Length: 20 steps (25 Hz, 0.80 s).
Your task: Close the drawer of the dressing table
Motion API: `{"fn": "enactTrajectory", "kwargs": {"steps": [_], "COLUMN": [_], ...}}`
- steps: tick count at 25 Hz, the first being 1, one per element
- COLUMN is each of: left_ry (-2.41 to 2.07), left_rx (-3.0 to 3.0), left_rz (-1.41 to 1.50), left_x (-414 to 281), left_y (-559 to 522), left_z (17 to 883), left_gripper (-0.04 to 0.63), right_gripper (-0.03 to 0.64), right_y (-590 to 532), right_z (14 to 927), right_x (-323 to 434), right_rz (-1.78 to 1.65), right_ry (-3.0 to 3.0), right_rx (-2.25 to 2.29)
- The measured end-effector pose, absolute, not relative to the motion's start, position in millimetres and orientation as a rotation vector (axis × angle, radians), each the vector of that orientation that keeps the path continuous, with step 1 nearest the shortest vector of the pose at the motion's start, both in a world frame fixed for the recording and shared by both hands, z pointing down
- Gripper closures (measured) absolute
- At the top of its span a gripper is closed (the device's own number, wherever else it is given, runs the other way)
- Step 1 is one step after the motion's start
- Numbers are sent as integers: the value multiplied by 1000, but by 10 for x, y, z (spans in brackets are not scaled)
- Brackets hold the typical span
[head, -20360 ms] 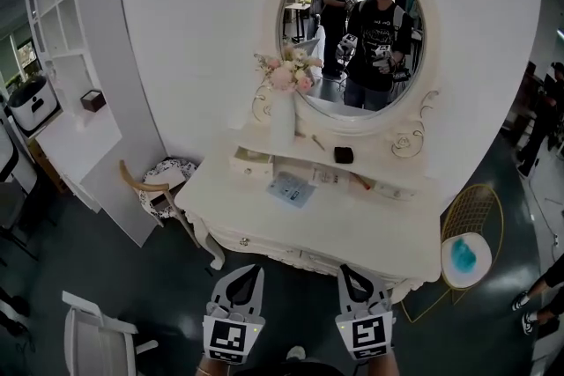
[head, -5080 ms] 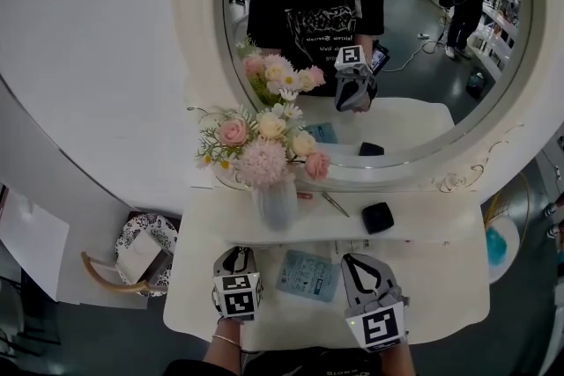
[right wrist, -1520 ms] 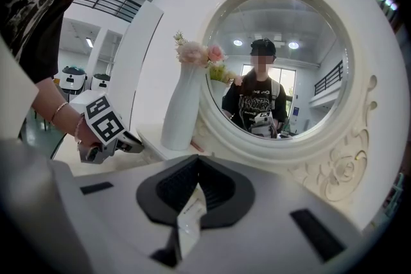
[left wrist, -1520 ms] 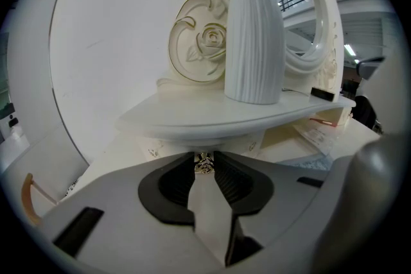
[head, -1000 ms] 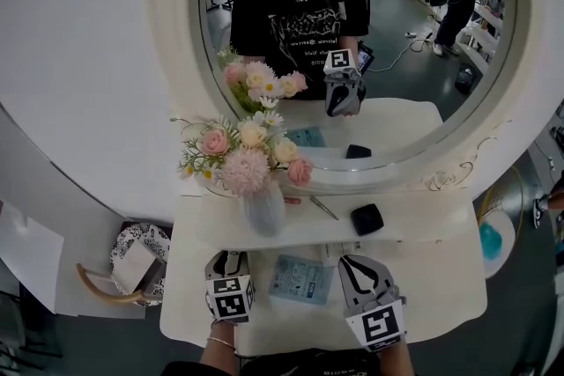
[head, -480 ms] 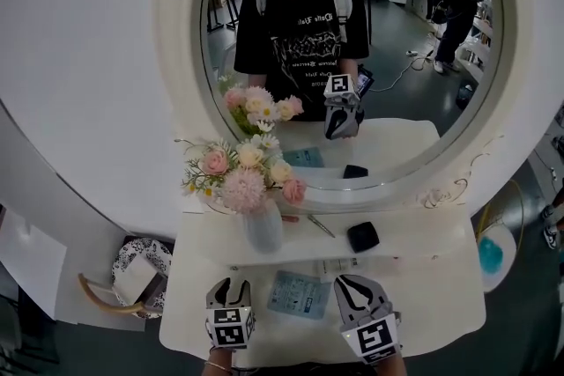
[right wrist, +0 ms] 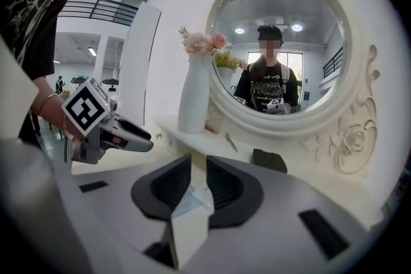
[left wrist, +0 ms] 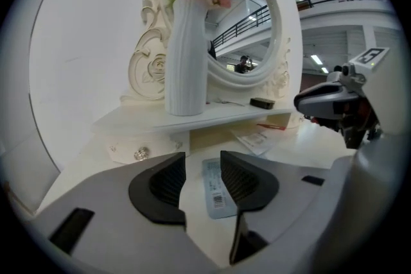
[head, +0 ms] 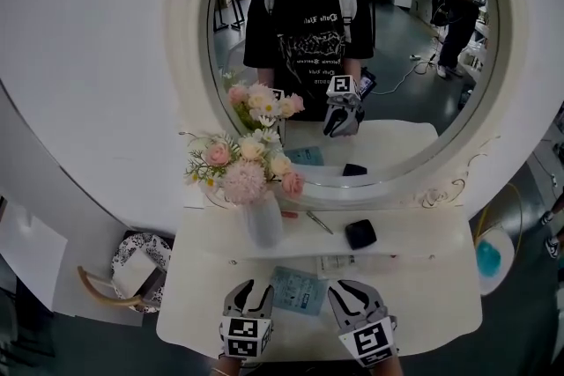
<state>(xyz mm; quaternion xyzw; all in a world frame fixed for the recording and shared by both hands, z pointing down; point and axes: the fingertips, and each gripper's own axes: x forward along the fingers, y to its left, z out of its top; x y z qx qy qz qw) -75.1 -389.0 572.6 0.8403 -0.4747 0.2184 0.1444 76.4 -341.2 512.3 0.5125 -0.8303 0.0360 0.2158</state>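
One drawer (left wrist: 138, 152), at the left under the shelf (head: 414, 235), sits front flush with its knob facing out. I judge it shut, so the task looks done, with only backing off left. Near it over the tabletop (head: 423, 295), the left tongs (head: 251, 291) have just opened wide and hold nothing. The right tongs (head: 351, 293) are narrowly apart and empty. A blue packet (head: 293, 289) lies between them. A vase (head: 263, 223) stands farther back.

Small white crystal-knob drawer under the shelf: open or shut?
Shut: the small white drawer sits flush beneath the white shelf, no interior showing.
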Motion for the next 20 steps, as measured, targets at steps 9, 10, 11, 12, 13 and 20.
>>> {"fn": "enactTrajectory", "kwargs": {"steps": [9, 10, 11, 12, 13, 20], "left_ry": [-1219, -1206, -1194, -1183, -1175, -1117], "left_rx": [2625, 2644, 2661, 2676, 2690, 2751], "left_rz": [480, 474, 469, 465, 462, 462], "left_x": [-231, -205, -181, -160, -141, -85], "left_y": [-3653, -3627, -3596, -3564, -3534, -3337], "left_z": [5292, 5247, 5210, 5181, 5158, 5074], "left_gripper": [428, 433, 442, 456, 468, 546], "right_gripper": [535, 535, 535, 535, 536, 570], "right_y": [-3257, -3243, -3231, -3219, -3208, -3103], "right_z": [5146, 5141, 5137, 5132, 5127, 5106], "right_x": [732, 732, 733, 734, 733, 653], "right_rz": [86, 85, 83, 80, 76, 56], "right_ry": [-2303, -2303, -2302, -2301, -2300, -2308], "right_rx": [1406, 1408, 1409, 1410, 1409, 1398]}}
